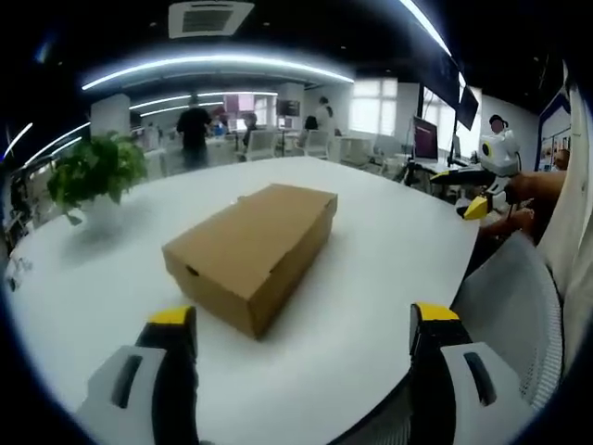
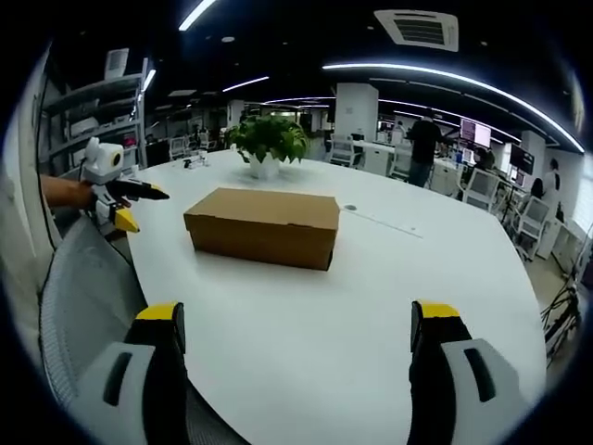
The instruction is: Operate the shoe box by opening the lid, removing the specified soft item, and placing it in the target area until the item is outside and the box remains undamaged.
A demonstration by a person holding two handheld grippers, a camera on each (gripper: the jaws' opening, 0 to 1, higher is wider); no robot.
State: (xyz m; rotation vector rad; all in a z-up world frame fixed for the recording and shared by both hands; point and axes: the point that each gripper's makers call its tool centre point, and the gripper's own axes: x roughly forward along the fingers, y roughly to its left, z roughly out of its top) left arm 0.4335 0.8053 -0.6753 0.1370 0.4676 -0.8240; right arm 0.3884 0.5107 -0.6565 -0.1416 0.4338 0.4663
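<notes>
in the left gripper view, a potted plant (image 1: 95, 172) stands far left on the white table (image 1: 389, 250). the closed shoe box (image 1: 252, 252) lies mid-table, long axis running near-left to far-right. left gripper (image 1: 304, 320) and right gripper (image 2: 296, 317) jaws spread wide, empty.

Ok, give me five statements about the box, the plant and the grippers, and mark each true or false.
1. The shoe box has its lid shut. True.
2. The left gripper is shut on the box. False: its fingers stand wide apart, short of the box.
3. A potted plant stands on the white table beyond the box. True.
4. The soft item lies on the table beside the box. False: nothing lies beside the box.
5. The right gripper is open and holds nothing. True.
</notes>
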